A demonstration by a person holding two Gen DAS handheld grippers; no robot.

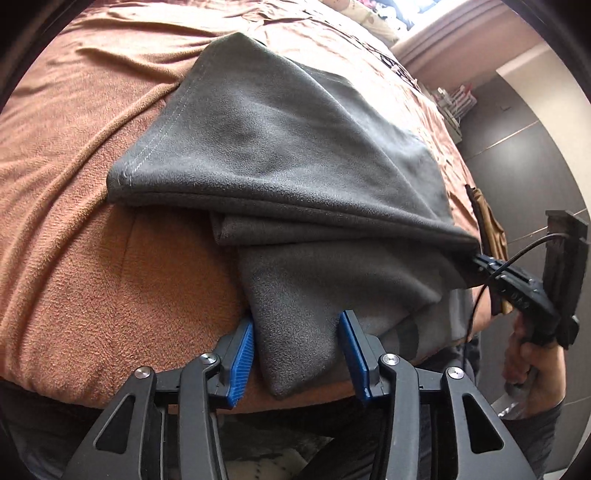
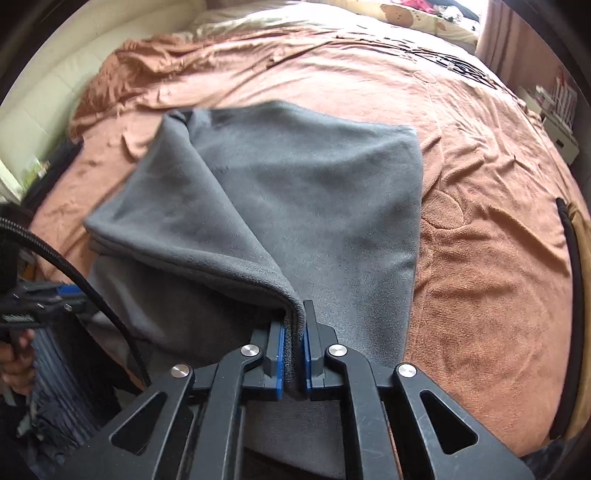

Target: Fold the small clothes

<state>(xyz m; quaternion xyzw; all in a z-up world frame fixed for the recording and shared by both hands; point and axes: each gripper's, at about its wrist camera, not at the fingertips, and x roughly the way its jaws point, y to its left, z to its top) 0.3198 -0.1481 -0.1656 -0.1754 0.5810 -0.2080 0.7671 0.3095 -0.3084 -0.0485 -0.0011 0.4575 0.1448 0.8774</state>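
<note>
Grey fleece garment (image 1: 295, 155) lies on the brown blanket (image 1: 74, 258) covering the bed, near its front edge, partly folded: one layer is lifted and doubled over the rest, stitched hem visible on the left side in the left wrist view. Right wrist view shows the same garment (image 2: 314, 192) with a raised fold ridge running down the middle to the right gripper (image 2: 294, 354). Right gripper: blue pads pressed together on the garment edge, cloth bunched between them, pulling that corner up off the lower layers. In the left wrist view that gripper (image 1: 480, 260) shows at the right, its tip buried in the cloth corner, person's hand (image 1: 528, 354) on the handle, black cable looping beside it. Left gripper (image 1: 299, 354): fingers spread wide, blue pads on either side of a hanging lower corner of the garment at the bed's edge, not closed on it; whether the pads touch the cloth can't be told. Blanket is wrinkled around the garment. Farther back, a cream pillow or sheet (image 2: 229, 14) at the head of the bed; a patterned pillow (image 2: 424, 14) at the far right; a small white shelf unit (image 2: 557, 122) beside the bed.
</note>
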